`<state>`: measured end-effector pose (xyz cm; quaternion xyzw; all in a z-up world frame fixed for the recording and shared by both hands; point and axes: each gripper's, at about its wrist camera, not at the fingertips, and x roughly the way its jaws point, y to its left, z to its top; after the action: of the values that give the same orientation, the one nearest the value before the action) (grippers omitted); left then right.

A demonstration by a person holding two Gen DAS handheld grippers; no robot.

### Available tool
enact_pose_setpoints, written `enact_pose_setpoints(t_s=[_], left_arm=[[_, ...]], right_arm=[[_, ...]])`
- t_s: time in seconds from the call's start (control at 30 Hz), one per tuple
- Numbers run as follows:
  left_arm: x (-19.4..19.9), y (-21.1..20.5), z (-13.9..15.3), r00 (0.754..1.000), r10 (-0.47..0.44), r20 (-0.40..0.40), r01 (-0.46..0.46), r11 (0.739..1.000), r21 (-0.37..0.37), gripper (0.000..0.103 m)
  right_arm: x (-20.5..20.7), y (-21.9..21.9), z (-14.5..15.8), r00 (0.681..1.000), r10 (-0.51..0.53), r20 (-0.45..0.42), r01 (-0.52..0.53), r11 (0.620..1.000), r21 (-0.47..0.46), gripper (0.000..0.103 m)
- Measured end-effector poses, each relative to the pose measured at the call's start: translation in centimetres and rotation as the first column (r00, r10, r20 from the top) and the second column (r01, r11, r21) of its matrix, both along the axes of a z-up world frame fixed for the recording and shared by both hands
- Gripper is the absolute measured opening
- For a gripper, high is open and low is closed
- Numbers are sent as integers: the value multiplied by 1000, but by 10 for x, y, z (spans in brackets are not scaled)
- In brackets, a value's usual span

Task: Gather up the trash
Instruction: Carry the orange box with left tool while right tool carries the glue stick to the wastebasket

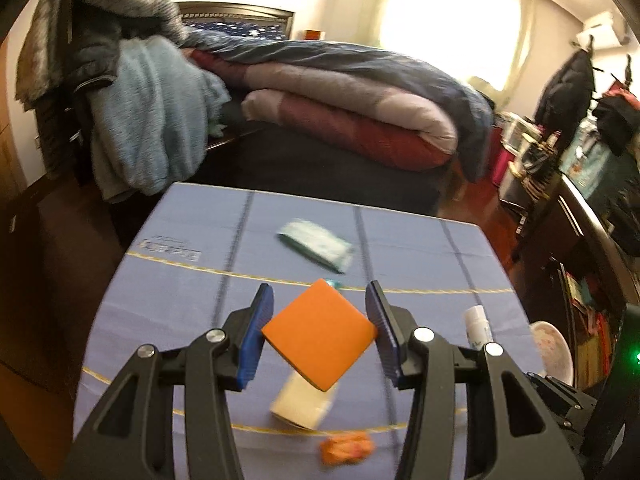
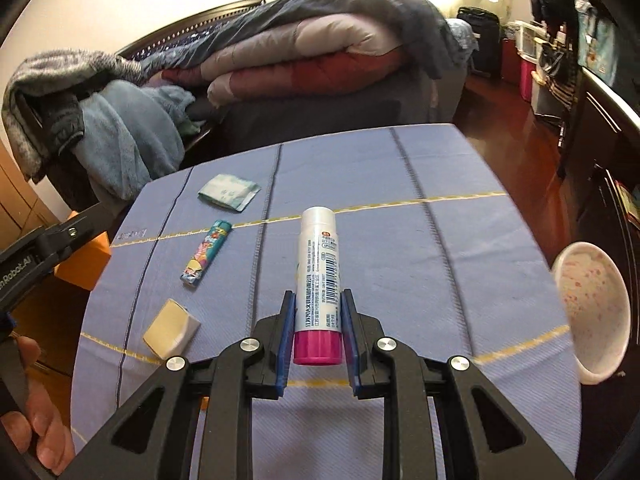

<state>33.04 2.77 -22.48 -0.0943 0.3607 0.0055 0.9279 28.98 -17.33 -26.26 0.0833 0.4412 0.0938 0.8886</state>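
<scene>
My left gripper (image 1: 320, 291) is shut on an orange square block (image 1: 320, 340), whose two corners are pinched between the blue pads above the table. Under it lie a cream box (image 1: 304, 404) and a crumpled orange wrapper (image 1: 346, 450). My right gripper (image 2: 318, 295) is shut on a white tube with a pink cap (image 2: 318, 280), pads pressing its lower half. A tissue packet (image 2: 228, 192), a colourful lighter (image 2: 206, 254) and the cream box (image 2: 172, 330) lie on the blue tablecloth (image 2: 400, 240). The tube (image 1: 478, 326) also shows at the right of the left wrist view.
A white bowl with pink speckles (image 2: 592, 316) stands at the table's right edge. Behind the table is a bed with folded quilts (image 1: 340, 100), with clothes on a chair (image 1: 132, 112) to the left. A dark cabinet (image 2: 600, 140) lines the right side. A person's hand (image 2: 36, 420) holds the left gripper.
</scene>
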Motion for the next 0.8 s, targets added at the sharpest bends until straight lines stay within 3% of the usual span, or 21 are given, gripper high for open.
enact_pose_setpoints(t_s=[0.43, 0.8], left_arm=[[-18, -101, 17, 979, -203, 31, 204, 979, -9, 48], [-26, -195, 20, 922, -384, 42, 384, 923, 15, 48]], right_arm=[[-35, -89, 14, 991, -130, 35, 129, 991, 40, 22], [-60, -173, 14, 956, -288, 57, 283, 956, 70, 22]])
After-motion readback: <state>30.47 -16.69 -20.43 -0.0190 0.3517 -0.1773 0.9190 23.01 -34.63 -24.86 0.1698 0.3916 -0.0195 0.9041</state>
